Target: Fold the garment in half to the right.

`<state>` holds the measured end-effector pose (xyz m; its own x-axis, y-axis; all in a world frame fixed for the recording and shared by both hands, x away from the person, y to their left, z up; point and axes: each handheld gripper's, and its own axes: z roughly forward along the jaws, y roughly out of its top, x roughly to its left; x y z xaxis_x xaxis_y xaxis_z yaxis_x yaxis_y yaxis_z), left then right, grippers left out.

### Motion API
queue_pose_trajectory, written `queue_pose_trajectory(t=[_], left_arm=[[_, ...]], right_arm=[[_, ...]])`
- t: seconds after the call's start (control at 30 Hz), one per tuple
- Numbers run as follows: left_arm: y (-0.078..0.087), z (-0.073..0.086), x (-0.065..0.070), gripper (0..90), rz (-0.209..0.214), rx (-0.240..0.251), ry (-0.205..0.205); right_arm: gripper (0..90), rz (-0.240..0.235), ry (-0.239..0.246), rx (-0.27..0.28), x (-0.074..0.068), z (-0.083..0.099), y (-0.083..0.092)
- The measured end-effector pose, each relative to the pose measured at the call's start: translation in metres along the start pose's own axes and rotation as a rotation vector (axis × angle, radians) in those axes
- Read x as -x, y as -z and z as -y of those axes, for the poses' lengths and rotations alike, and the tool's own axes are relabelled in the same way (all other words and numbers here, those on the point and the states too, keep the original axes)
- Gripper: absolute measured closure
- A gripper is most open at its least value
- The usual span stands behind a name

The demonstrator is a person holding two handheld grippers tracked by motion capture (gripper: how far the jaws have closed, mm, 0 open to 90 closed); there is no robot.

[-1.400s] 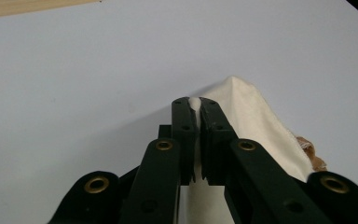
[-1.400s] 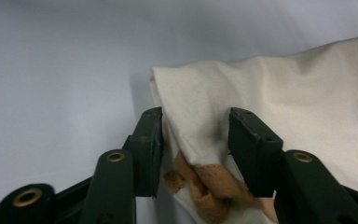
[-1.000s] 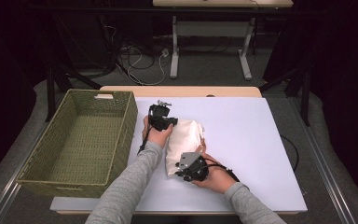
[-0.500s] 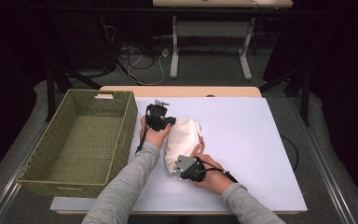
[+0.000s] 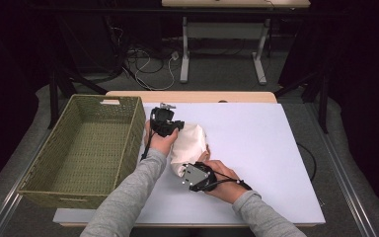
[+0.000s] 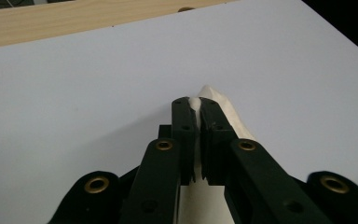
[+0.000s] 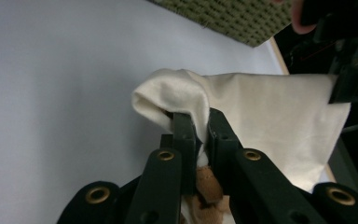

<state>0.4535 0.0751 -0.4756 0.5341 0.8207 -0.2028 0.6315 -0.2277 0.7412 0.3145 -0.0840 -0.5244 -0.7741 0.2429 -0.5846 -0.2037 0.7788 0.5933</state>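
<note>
Light from overhead falls evenly on the white table (image 5: 256, 148); dark surround, floor barely readable. High view soft, low in detail, no motion blur. Both gripper views dimmer, greyish cast; near jaws slightly soft. Cloth (image 7: 270, 116) well lit, gentle fold shadows. No glare.

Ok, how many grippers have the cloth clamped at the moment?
2. The left gripper pinches the cream cloth at its far edge; the right gripper is shut on its near end.
</note>
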Motion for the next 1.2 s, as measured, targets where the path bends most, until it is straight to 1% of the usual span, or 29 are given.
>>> queue_pose_trajectory(t=[0.13, 0.17, 0.2, 0.23, 0.27, 0.33, 0.4, 0.5, 0.53, 0.67, 0.83, 0.93, 1.07, 1.17, 1.2], left_arm=[[0.007, -0.001, 0.004, 85.6, -0.001, 0.002, -0.019], [0.008, -0.001, 0.005, 85.6, -0.002, 0.003, -0.017], [0.01, -0.001, 0.007, 85.6, 0.0, 0.005, -0.012], [0.012, -0.001, 0.007, 85.7, 0.0, 0.004, -0.018], [0.013, -0.001, 0.009, 85.6, 0.0, 0.009, -0.014], [0.018, -0.002, 0.012, 85.7, 0.005, 0.012, -0.03], [0.02, -0.003, 0.013, 85.7, 0.008, 0.009, -0.028], [0.025, -0.004, 0.016, 85.7, 0.012, 0.013, -0.041], [0.027, -0.004, 0.018, 85.7, 0.019, 0.015, -0.046], [0.033, -0.005, 0.023, 85.7, 0.021, 0.02, -0.06], [0.039, -0.005, 0.028, 85.7, 0.031, 0.019, -0.067], [0.042, -0.005, 0.032, 85.8, 0.019, 0.013, -0.075], [0.045, -0.007, 0.035, 85.8, 0.026, 0.014, -0.082], [0.047, -0.007, 0.037, 85.8, 0.02, 0.02, -0.082], [0.048, -0.008, 0.037, 85.8, 0.02, 0.016, -0.088]], right_arm=[[84.3, 0.016, 0.005, 0.018, 0.001, -0.005, 0.006], [84.3, 0.029, 0.022, 0.023, 0.001, -0.008, 0.009], [84.3, 0.029, 0.022, 0.023, 0.001, -0.008, 0.009], [84.3, 0.035, 0.024, 0.024, 0.001, -0.01, 0.01], [84.3, 0.038, 0.031, 0.024, 0.001, -0.011, 0.012], [84.3, 0.046, 0.051, 0.032, 0.002, -0.015, 0.015], [84.3, 0.051, 0.051, 0.043, 0.002, -0.017, 0.017], [84.4, 0.058, 0.055, 0.048, 0.003, -0.018, 0.019], [84.4, 0.06, 0.047, 0.052, 0.003, -0.019, 0.021], [84.3, 0.072, 0.053, 0.068, 0.005, -0.023, 0.028], [84.4, 0.079, 0.06, 0.075, 0.004, -0.026, 0.032], [84.4, 0.082, 0.07, 0.08, 0.004, -0.028, 0.034], [84.3, 0.087, 0.08, 0.088, 0.005, -0.03, 0.037], [84.3, 0.088, 0.076, 0.094, 0.004, -0.032, 0.039], [84.3, 0.09, 0.08, 0.096, 0.005, -0.033, 0.039]])
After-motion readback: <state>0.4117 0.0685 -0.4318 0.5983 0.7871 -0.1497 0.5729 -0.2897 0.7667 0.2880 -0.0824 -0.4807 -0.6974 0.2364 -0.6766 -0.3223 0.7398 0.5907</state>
